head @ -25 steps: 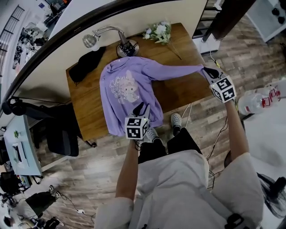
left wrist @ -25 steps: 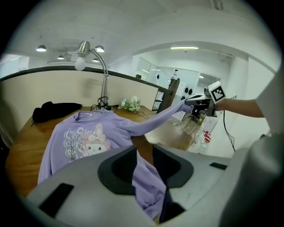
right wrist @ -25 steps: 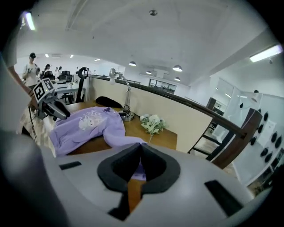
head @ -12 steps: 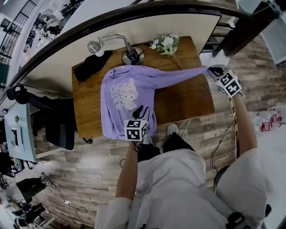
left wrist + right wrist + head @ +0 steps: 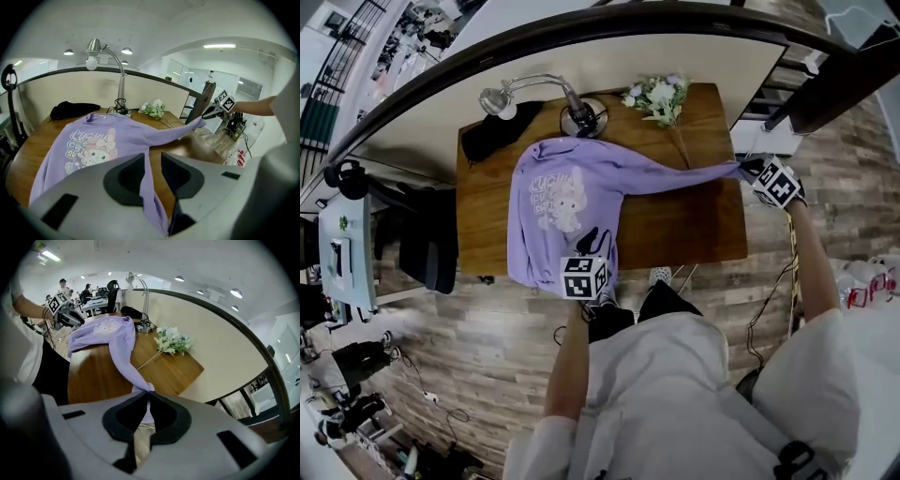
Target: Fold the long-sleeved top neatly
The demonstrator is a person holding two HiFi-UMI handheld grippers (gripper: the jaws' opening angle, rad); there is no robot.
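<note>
A: Step in hand, quick?

B: We read it as pulling one sleeve straight before folding it in. The long-sleeved top lies print-up on the desk. Its collar is toward the desk's far edge by the lamp and its hem is at the desk's near edge. One sleeve is drawn out straight, with the cuff just past the desk's side edge, the one nearer the flowers.

A: How do we say to do it well?

B: Our judgement: hold the sleeve taut and low. Carry the cuff back over the desk and across the chest print, so the crease falls along the shoulder line. Lay it flat with no twist. The hem end should stay pinned meanwhile, or the body will likely slide on the desk. Swing clear of the flowers at the desk's far edge, since a snagged stem would drag along. We can't make out the other sleeve.

A: Grippers?

B: The right gripper has its jaws nearly together, pinching the cuff just off the desk's side edge. The cloth bunches right at the tips in the right gripper view. The left gripper has its jaws at a narrow gap at the desk's near edge. The top's side edge by the hem runs between them and fills that gap, so we call it a grip on the cloth.
</note>
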